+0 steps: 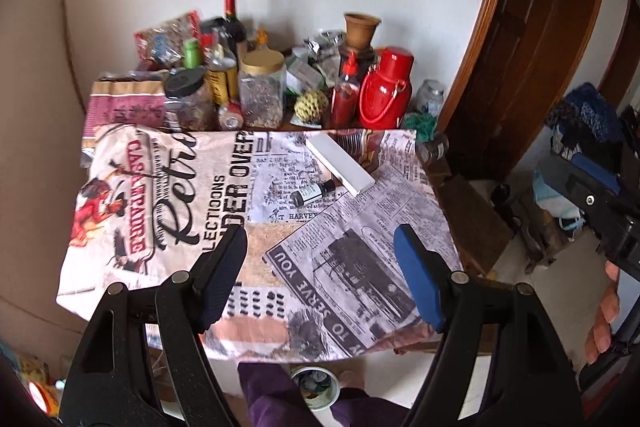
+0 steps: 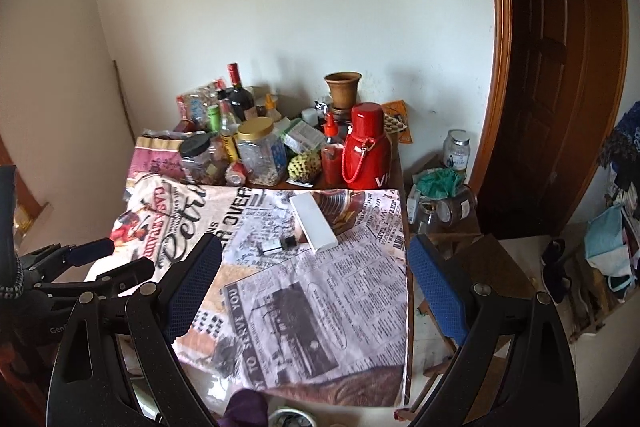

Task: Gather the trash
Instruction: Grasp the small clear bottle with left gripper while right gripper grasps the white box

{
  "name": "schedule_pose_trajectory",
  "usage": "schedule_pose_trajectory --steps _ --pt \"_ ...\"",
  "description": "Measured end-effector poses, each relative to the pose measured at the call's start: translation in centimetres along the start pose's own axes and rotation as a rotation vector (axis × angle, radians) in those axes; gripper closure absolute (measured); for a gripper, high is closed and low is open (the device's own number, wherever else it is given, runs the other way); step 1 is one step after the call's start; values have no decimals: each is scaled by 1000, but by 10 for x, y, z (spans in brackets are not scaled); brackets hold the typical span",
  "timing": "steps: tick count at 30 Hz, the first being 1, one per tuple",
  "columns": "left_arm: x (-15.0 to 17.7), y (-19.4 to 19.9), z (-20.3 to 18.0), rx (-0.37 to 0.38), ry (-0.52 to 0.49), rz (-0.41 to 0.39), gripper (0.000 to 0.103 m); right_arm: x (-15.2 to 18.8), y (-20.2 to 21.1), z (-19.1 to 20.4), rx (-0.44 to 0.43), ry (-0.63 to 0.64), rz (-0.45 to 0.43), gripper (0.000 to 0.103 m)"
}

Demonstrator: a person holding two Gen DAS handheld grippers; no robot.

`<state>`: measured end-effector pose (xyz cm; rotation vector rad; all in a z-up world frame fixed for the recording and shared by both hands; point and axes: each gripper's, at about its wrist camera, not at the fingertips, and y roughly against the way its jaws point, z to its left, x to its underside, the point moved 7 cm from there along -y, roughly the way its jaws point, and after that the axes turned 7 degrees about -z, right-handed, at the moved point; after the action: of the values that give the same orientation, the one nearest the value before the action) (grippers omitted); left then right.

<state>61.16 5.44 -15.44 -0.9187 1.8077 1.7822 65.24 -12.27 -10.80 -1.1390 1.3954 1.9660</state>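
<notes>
Newsprint-patterned cloth [image 1: 256, 211] covers the table in front of me, and on it lie the two loose pieces I take for trash — a long white box [image 1: 340, 163] and a small dark vial [image 1: 314, 191] lying on its side, touching or nearly touching the box's near end. From my left gripper [image 1: 320, 279] they sit at about twelve o'clock, well beyond the fingertips; from my right gripper [image 2: 316, 295] they are at about eleven o'clock. Both of my grippers have their jaws spread wide with nothing between the pads, only the cloth showing through the gap. Jars, bottles and a red flask [image 1: 384, 87] crowd the far edge of the table against the wall. Down at six o'clock, below the table's near edge, the rim of a white bin [image 1: 316, 387] with scraps inside shows beside my purple sleeve [image 1: 272, 399]. My right gripper's body shows at three o'clock in the left camera.
</notes>
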Motion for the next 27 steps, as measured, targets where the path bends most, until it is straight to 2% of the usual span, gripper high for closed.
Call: schedule_pose_trajectory --steps 4,8,16,18,23,27 --pt "-13 -40 11 52 -50 49 28 -2 -30 1 53 -54 11 10" --pt "-17 -90 22 114 -130 154 28 -1 -56 0 124 -113 55 10" --pt "13 -199 25 193 -266 334 28 20 -112 -23 195 -182 184 10" --pt "18 -223 25 190 -280 343 28 30 -127 -31 217 -187 224 10" --pt "32 -280 20 248 -317 382 28 55 -156 -50 220 -196 315 10" --pt "40 -304 12 285 -368 401 28 70 -176 -59 201 -186 374 10"
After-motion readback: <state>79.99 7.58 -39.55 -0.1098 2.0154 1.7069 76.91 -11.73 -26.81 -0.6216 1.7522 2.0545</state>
